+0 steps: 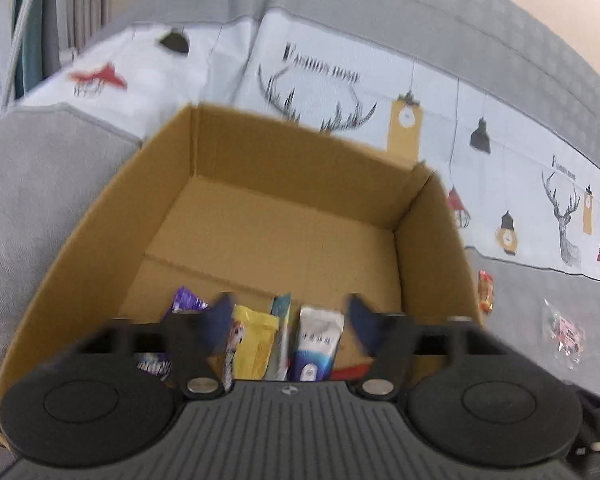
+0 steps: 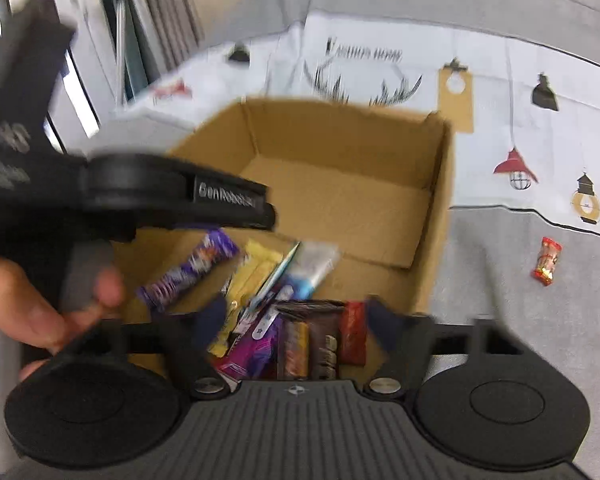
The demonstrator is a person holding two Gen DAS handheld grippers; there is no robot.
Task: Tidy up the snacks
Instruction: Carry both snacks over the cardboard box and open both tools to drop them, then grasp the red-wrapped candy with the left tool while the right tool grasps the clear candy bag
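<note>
An open cardboard box (image 1: 260,168) sits on a grey sofa and also shows in the right wrist view (image 2: 436,184). Several snack packs lie at its near end: a purple bar (image 2: 188,276), a yellow pack (image 1: 256,340), a white-and-blue pack (image 1: 316,344), brown bars (image 2: 300,344) and a red pack (image 2: 354,336). My left gripper (image 1: 288,320) is open and empty above the snacks. My right gripper (image 2: 296,320) is open and empty above the same end. The left gripper body (image 2: 172,196) and the hand on it show in the right wrist view.
A red candy pack (image 2: 546,266) lies on the sofa seat right of the box; it also shows in the left wrist view (image 1: 486,292). A clear pink-labelled bag (image 1: 564,332) lies farther right. A printed white cloth (image 1: 380,92) covers the sofa back.
</note>
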